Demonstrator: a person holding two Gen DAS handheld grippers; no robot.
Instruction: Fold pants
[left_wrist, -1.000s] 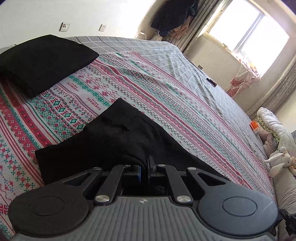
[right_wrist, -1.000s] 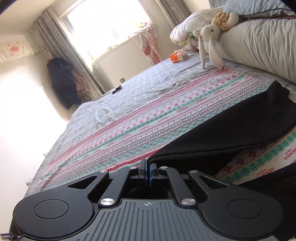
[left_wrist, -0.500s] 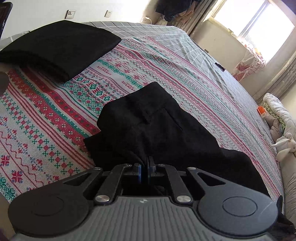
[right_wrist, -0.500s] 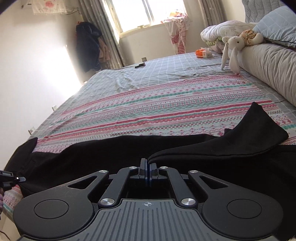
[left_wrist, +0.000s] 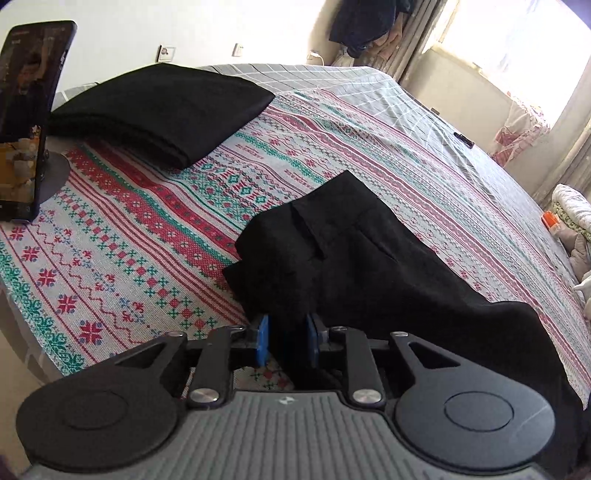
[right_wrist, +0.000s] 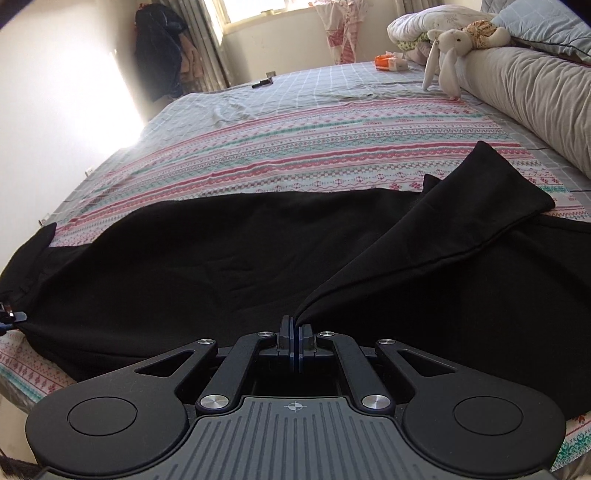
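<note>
Lying across the patterned blanket (left_wrist: 155, 221) (a folded black stack (left_wrist: 162, 107) sits beyond), the pants (left_wrist: 354, 258) reach between the left gripper (left_wrist: 287, 341)'s parted fingers; the right gripper (right_wrist: 295, 338) pinches a pant-leg edge.

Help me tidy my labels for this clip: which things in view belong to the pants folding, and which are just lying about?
Part of the job:
- black pants spread on the bed
- left gripper, open at the waistband end
- right gripper, shut on a pant leg
- patterned blanket underneath

Just lying about:
- folded black garment
- phone on a stand
- stuffed rabbit
- orange box
- grey bolster
</note>
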